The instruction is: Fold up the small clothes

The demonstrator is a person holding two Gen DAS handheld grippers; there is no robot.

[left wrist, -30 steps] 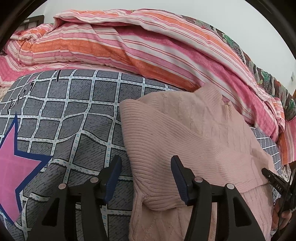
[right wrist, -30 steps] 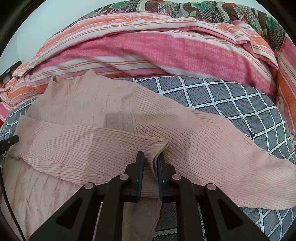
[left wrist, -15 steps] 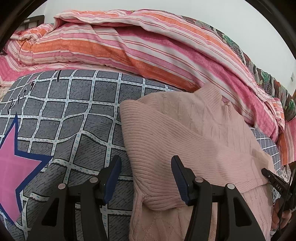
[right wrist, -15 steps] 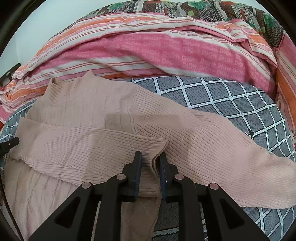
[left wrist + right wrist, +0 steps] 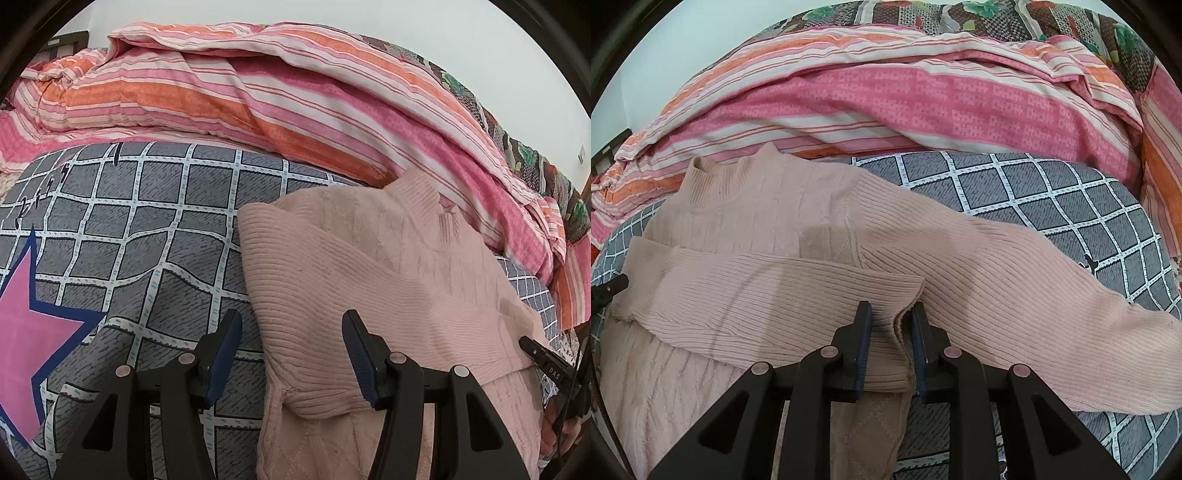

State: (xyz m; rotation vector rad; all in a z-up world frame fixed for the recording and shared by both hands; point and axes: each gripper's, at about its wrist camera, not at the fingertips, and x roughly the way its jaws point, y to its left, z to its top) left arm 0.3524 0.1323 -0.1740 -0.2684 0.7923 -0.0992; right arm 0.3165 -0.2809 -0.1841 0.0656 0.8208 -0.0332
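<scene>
A pale pink ribbed sweater (image 5: 369, 266) (image 5: 757, 206) lies flat on the bed, collar toward the quilt. One sleeve (image 5: 757, 295) is folded across its body, and the cuff lies between my right gripper's (image 5: 890, 310) jaws. Those jaws are opening, and a small gap shows at the right pad. The other sleeve (image 5: 1015, 295) stretches out to the right over the sheet. My left gripper (image 5: 291, 321) is open over the sweater's folded left edge, one finger above the sheet and one above the knit. The right gripper's tip (image 5: 546, 358) shows at the sweater's far side.
A bulky pink and orange striped quilt (image 5: 258, 92) (image 5: 923, 96) is piled along the back of the bed. The grey checked sheet (image 5: 110, 221) with a pink star (image 5: 29, 325) spreads to the left. A floral blanket (image 5: 960, 14) lies behind the quilt.
My right gripper's jaws have spread a little and the sleeve cuff between them has slackened. The left gripper and the sweater have not moved.
</scene>
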